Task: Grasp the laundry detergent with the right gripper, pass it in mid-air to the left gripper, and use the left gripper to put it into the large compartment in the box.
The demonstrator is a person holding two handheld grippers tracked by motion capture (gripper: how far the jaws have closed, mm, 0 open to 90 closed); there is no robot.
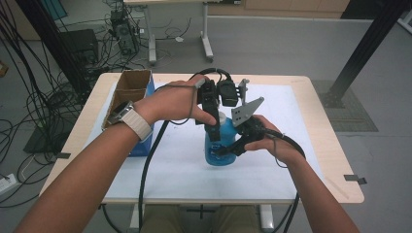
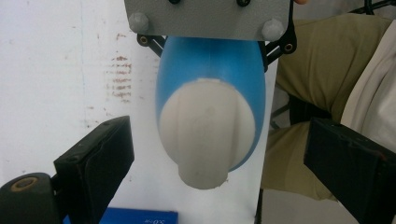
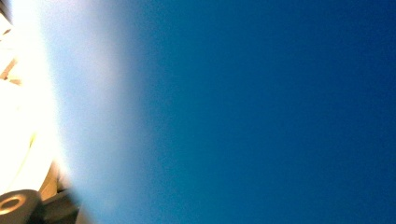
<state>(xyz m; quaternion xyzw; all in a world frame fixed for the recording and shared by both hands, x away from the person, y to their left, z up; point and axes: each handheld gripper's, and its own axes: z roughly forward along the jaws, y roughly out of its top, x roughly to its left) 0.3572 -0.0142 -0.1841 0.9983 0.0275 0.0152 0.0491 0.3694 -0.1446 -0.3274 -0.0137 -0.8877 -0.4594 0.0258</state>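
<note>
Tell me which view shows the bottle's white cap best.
The left gripper view: the white cap sits centered, close and sharp, seen from above on the blue bottle. In the high view the cap is small, partly hidden by the tongs. The right gripper view gives a blue blur.

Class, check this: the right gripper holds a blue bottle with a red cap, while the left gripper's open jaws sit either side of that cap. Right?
Not quite: the cap is white, not red, as the left gripper view shows. Otherwise it stands: the right gripper holds the blue bottle, and the left gripper has its open jaws either side of the cap.
</note>
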